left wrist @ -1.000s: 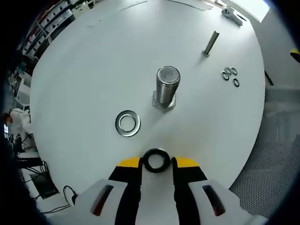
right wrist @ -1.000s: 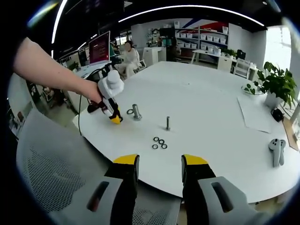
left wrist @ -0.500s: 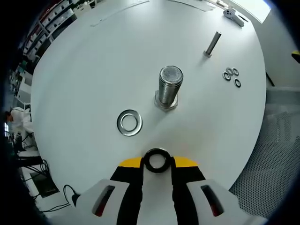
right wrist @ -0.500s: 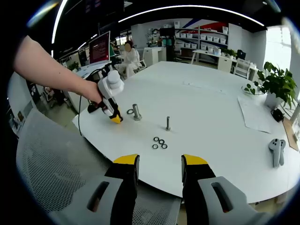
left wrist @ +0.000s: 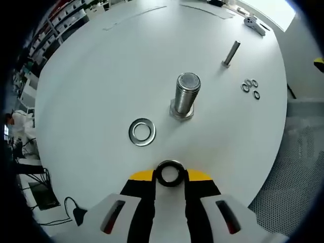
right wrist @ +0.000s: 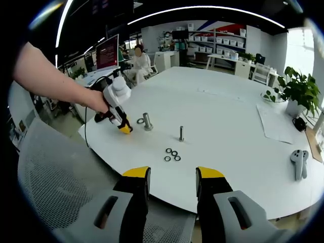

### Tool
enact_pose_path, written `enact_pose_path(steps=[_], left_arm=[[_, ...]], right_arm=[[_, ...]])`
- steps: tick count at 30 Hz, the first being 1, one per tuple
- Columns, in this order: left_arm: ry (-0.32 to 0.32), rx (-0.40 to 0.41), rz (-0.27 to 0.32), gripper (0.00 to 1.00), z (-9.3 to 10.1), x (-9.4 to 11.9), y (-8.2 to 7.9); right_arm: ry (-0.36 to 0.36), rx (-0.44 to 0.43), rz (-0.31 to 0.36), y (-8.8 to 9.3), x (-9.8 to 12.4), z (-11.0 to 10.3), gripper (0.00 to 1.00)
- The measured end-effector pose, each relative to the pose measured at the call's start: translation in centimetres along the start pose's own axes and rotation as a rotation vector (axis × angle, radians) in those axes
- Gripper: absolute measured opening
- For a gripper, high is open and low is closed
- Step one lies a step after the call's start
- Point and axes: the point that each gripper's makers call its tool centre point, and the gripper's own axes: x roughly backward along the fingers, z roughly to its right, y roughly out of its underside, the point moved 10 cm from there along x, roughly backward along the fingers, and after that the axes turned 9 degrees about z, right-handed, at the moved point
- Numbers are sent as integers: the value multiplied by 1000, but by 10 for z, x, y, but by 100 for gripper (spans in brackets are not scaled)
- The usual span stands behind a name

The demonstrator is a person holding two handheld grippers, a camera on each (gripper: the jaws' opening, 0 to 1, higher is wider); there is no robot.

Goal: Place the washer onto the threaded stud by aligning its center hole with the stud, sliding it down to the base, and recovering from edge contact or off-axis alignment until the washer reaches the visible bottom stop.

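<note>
In the left gripper view, your left gripper [left wrist: 170, 178] comes up from the bottom centre of the frame with its yellow-tipped black jaws closed on a dark metal ring washer [left wrist: 170, 173], held flat between the tips with its hole facing the camera. Just above it, at the middle of the frame, the thick threaded steel stud [left wrist: 186, 96] stands upright on its hexagonal base on the round white table [left wrist: 101, 76]. The washer you hold is well short of the stud and not yet over it. A second, bright silver flat washer [left wrist: 142, 132] lies on the table to the lower left of the stud, apart from both the stud and your jaws. Toward the upper right a thin grey bolt [left wrist: 230, 53] stands on its head, and below it three small dark rings [left wrist: 250, 87] lie in a tight cluster.

In the right gripper view, your right gripper [right wrist: 172, 183] rises at the bottom centre — jaws spread apart with nothing between them — held over a grey mesh chair back [right wrist: 55, 187] at the table's near edge. At left of centre your hand [right wrist: 96, 101] holds the left gripper down at the table, with the thick stud just to its right. The thin bolt stands at mid-frame and the three rings lie below it. A potted green plant [right wrist: 296, 91] sits at the right edge of the frame.
</note>
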Motion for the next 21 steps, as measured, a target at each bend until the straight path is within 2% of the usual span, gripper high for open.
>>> enact_pose_path(steps=[15,21], left_arm=[[20,-27,-24,18,-1,2,0],[27,-54,-19,18,-5,1,-5]], right_arm=[[0,-1,2,0,1,0,38],[-1,-1,2,-1,1,0,38]])
